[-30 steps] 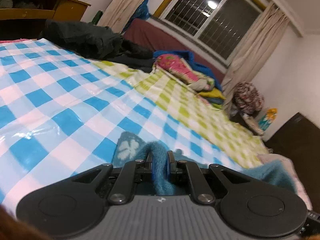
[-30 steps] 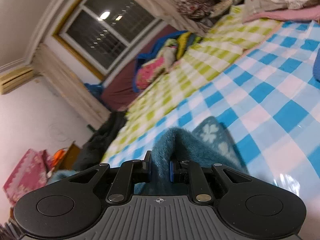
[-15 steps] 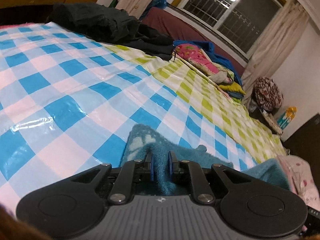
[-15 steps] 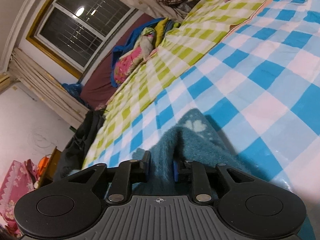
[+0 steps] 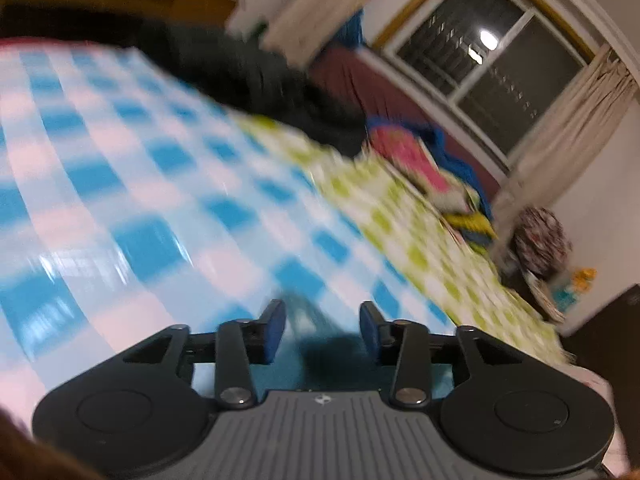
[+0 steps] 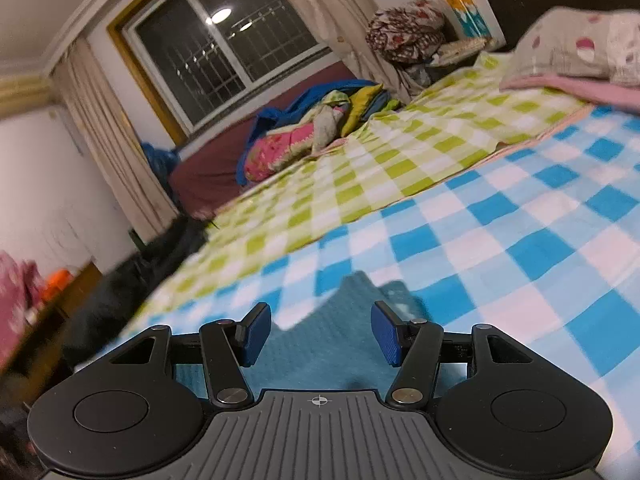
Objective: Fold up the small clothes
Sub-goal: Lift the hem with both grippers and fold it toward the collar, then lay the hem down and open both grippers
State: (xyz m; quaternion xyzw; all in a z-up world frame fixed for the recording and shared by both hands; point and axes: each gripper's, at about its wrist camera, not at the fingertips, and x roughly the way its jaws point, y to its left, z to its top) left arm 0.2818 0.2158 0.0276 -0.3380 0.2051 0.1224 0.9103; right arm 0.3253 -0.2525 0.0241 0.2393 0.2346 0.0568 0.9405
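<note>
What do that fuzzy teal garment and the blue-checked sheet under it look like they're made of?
The teal garment looks like plush fleece or terry: matte, with a fuzzy, napped surface. The blue-checked sheet looks like plastic or coated cloth, smooth, with shiny glare streaks in the left view; which of the two can't be told.

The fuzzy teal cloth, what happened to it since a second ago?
Both grippers let go: the left gripper and right gripper have just been opening their jaws, and the teal cloth dropped flat onto the checked sheet. The bedding pile stayed put.
</note>
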